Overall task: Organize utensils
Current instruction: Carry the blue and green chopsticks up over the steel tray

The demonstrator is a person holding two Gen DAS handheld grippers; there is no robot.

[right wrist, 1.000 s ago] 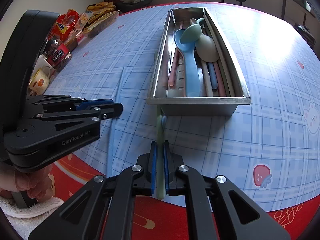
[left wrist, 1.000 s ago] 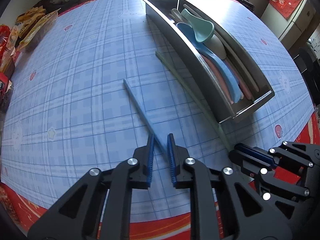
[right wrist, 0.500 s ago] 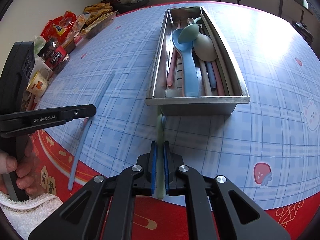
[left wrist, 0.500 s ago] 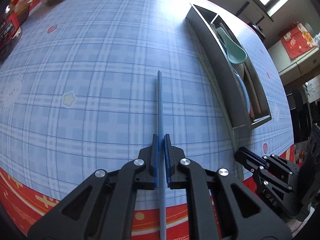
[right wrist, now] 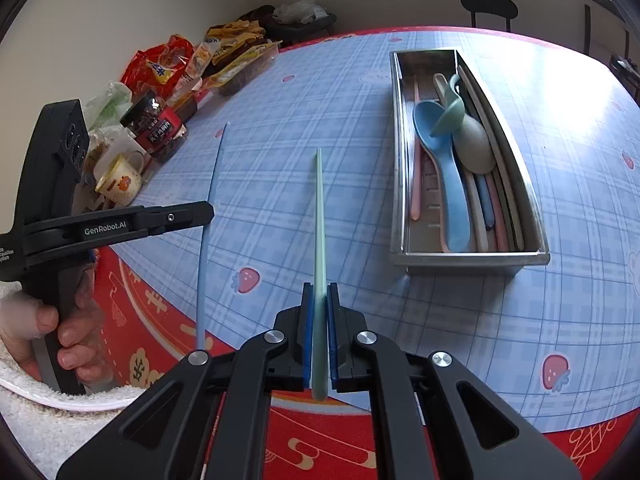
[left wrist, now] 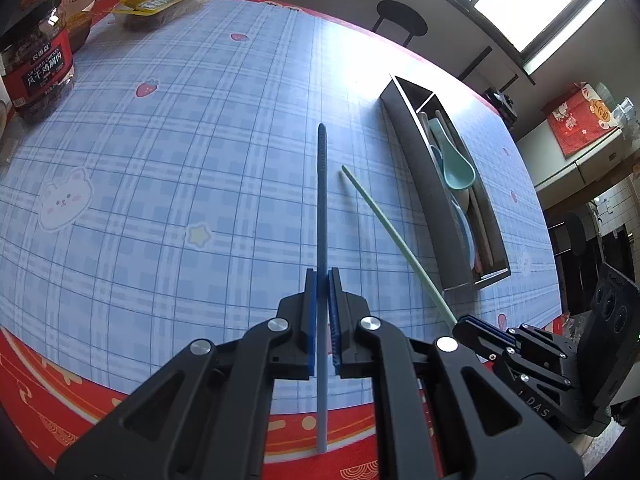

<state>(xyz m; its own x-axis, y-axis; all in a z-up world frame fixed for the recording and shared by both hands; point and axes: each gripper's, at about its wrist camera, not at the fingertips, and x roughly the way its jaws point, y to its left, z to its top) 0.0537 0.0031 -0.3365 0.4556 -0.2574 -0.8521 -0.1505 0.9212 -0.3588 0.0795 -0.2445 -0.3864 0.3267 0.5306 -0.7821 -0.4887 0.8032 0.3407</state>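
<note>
- Left gripper (left wrist: pixel 323 312): clenched on one long slim blue plastic chopstick (left wrist: pixel 321 208), pinched partway along its length, tip running straight ahead of the jaws, tail end trailing back below them.
- Right gripper (right wrist: pixel 320 328): clenched on one long slim pale green plastic chopstick (right wrist: pixel 319 216), held near its rear end, tip pointing forward; appears raised off the blue plaid tablecloth (right wrist: pixel 320 92), not confirmed.
- Ahead and right of both tools: one long rectangular stainless steel tray (right wrist: pixel 472 258), well apart from both chopstick tips.
- Tray contents, counted from the right wrist view: three spoons, namely one blue (right wrist: pixel 444 176), one teal (right wrist: pixel 450 114), one pale grey (right wrist: pixel 474 146); several pastel sticks beneath and alongside, pink among them, exact count not determinable owing to overlap.
- Left of the right tool: person's hand (right wrist: pixel 52 332) wrapped around the left gripper's black handle.
- Far left, at table edge: red-labelled jar (right wrist: pixel 154 128), one white mug (right wrist: pixel 120 178), assorted snack packets (right wrist: pixel 224 52); not part of the task.
- Step in hand, judged: carrying stage, one chopstick per tool, both clear of the tray.
- Next move, judged: swing each tool toward the tray, line each stick up with its long axis, lower inside the walls, then release.
- Loose utensils remaining on the cloth: none seen.
</note>
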